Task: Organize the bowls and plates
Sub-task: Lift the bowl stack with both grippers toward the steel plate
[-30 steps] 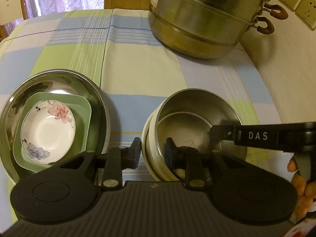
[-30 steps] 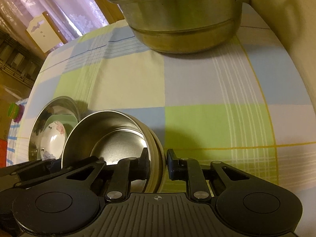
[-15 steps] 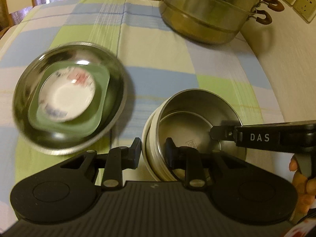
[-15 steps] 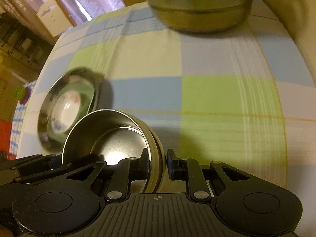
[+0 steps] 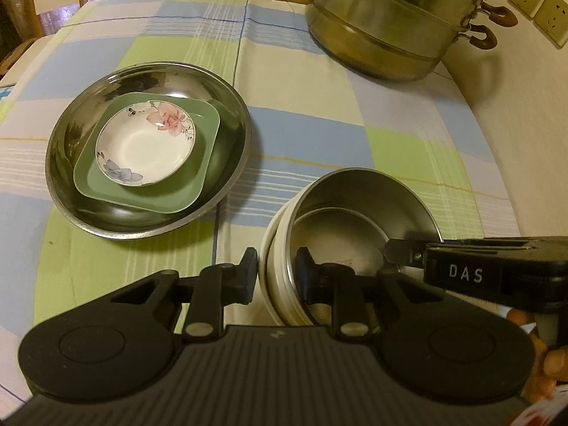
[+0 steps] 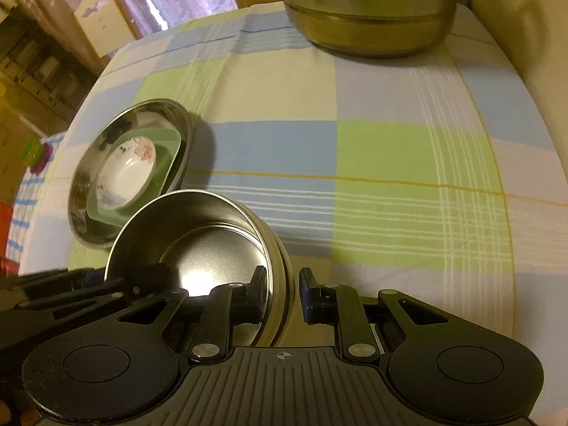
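Note:
A steel bowl [image 5: 365,209] with a cream outer shell is held between both grippers above the checked tablecloth. My left gripper [image 5: 275,277] is shut on its near-left rim. My right gripper [image 6: 282,293] is shut on the opposite rim of the same bowl [image 6: 213,248]; it shows in the left wrist view [image 5: 404,255] from the right. A large steel plate [image 5: 67,184] lies to the left, holding a green square dish [image 5: 198,177] and on it a white flowered saucer [image 5: 145,145]. The stack also shows in the right wrist view [image 6: 88,163].
A big stacked steel steamer pot [image 5: 390,25] with brown handles stands at the far right of the table, also in the right wrist view [image 6: 369,10]. A cream wall with sockets [image 5: 539,3] bounds the right side. The table's left edge drops off towards a chair.
The held bowl has risen with both grippers: the plate stack and the pot look smaller and farther away, and the stack has shifted up and right in the left wrist view.

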Tool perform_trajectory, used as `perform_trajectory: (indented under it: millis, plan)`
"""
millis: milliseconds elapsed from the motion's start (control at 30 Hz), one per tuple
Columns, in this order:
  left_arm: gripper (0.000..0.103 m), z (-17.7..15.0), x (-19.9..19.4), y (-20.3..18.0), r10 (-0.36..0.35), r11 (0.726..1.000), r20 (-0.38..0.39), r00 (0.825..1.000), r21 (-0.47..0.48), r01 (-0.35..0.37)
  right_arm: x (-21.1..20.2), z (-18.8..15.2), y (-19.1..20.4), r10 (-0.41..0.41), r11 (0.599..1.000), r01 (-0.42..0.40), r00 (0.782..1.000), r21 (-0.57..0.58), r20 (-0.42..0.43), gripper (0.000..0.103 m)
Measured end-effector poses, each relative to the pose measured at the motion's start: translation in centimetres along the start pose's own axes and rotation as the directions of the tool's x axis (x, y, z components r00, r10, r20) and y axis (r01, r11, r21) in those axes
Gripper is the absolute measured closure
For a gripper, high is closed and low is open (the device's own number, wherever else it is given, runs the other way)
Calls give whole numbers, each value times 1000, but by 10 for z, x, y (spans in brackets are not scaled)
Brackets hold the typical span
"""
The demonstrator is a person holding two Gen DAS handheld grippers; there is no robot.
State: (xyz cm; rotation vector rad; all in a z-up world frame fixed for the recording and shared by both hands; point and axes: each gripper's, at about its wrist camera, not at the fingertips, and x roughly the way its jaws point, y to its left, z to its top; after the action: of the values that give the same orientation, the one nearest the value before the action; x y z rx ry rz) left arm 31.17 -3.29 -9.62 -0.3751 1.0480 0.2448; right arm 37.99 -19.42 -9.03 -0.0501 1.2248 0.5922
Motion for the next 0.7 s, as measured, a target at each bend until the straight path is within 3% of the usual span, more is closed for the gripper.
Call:
perform_trajectory:
  millis: [700]
  plan:
    - [81, -2, -1, 3, -26, 1000, 28, 999, -10, 26, -2, -6, -13, 43, 990, -51, 997, 132, 59, 85]
